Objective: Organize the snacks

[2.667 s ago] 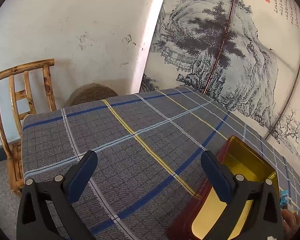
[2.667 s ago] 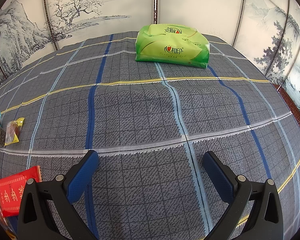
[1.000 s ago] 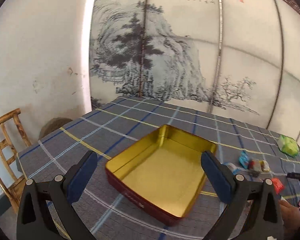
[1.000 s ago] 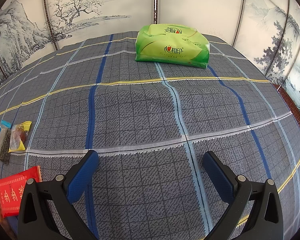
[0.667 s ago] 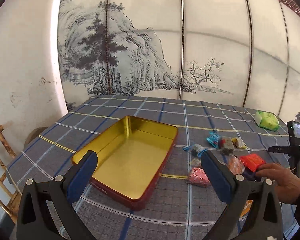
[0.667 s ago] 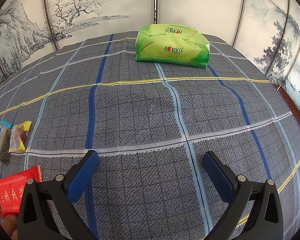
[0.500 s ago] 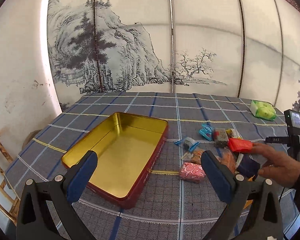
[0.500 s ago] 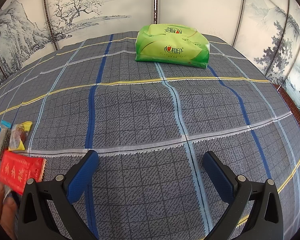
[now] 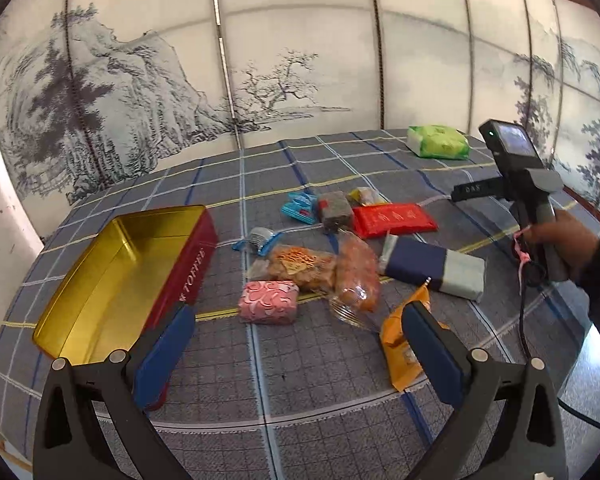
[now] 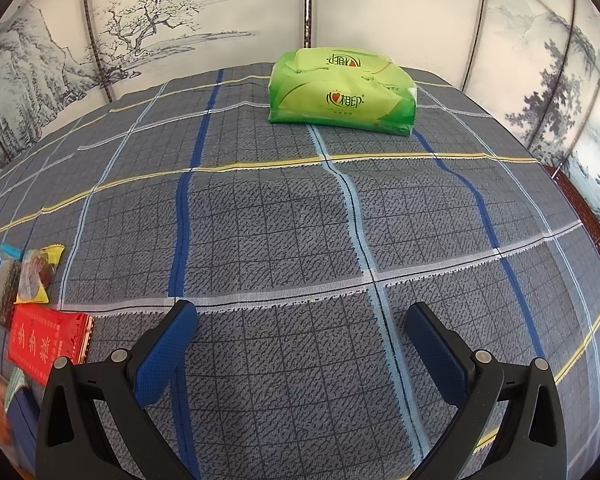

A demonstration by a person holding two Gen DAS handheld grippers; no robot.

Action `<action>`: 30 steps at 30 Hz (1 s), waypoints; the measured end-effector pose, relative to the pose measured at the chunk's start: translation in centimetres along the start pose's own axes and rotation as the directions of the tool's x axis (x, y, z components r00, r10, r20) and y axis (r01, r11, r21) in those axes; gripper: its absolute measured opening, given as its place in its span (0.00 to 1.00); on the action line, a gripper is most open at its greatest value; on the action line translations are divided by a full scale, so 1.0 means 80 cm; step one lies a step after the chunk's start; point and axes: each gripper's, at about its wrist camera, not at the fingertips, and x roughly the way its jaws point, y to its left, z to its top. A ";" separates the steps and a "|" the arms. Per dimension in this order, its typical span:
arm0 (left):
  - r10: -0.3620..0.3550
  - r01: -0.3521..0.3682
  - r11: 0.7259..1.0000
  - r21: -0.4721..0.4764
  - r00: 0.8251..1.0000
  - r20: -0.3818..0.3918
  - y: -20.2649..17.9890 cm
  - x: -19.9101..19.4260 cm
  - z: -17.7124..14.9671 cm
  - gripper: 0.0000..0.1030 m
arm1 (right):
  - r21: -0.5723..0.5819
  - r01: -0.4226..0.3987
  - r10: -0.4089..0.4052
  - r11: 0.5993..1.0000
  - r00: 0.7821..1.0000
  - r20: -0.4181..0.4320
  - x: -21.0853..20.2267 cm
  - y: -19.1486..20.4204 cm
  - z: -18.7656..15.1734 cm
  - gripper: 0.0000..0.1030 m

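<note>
Both the left tongs [image 9: 296, 344] and right tongs [image 10: 300, 340] were held open and empty above the surface [image 9: 328, 384], with the snacks [image 9: 340, 256] heaped just beside the open red toffee tin [image 9: 112, 280], presumably positioned for loading.

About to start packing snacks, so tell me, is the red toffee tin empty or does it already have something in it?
Empty. The red toffee tin sits open, its gold floor bare, while the snacks, such as the pink packet, lie on the tablecloth beside it.
</note>
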 end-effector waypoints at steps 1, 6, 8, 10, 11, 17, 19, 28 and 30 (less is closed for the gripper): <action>-0.013 0.013 1.000 0.017 1.000 -0.002 -0.005 0.000 -0.001 1.00 | 0.008 0.007 -0.007 1.000 1.000 -0.001 0.003 0.003 -0.001 1.00; -0.124 0.128 0.985 0.116 0.992 -0.039 -0.030 0.012 0.001 1.00 | -0.004 -0.023 0.023 1.000 1.000 -0.006 -0.018 0.007 -0.025 1.00; -0.175 0.184 0.973 0.138 0.982 -0.076 -0.039 0.022 0.004 1.00 | 0.001 -0.037 0.037 0.999 0.998 0.050 -0.043 -0.007 -0.052 1.00; -0.225 0.238 0.957 0.165 0.970 -0.095 -0.049 0.027 0.005 1.00 | 0.070 -0.085 0.079 0.994 0.993 0.085 -0.069 -0.023 -0.075 1.00; -0.244 0.260 0.948 0.186 0.964 -0.106 -0.057 0.031 0.006 1.00 | 0.091 -0.086 0.076 0.992 0.991 0.112 -0.080 -0.030 -0.086 1.00; -0.315 0.353 0.905 0.239 0.931 -0.184 -0.086 0.054 0.013 1.00 | 0.174 -0.159 0.123 0.972 0.971 0.203 -0.108 -0.045 -0.120 1.00; -0.307 0.354 0.897 0.266 0.930 -0.200 -0.090 0.062 0.014 1.00 | 0.153 -0.137 0.111 0.979 0.980 0.166 -0.108 -0.040 -0.118 1.00; -0.265 0.342 0.881 0.328 0.929 -0.259 -0.087 0.087 0.020 0.98 | 0.131 -0.115 0.096 0.985 0.985 0.142 -0.103 -0.038 -0.120 1.00; -0.251 0.315 0.897 0.310 0.940 -0.229 -0.083 0.085 0.021 0.98 | 0.129 -0.105 0.088 0.986 0.987 0.132 -0.101 -0.036 -0.119 1.00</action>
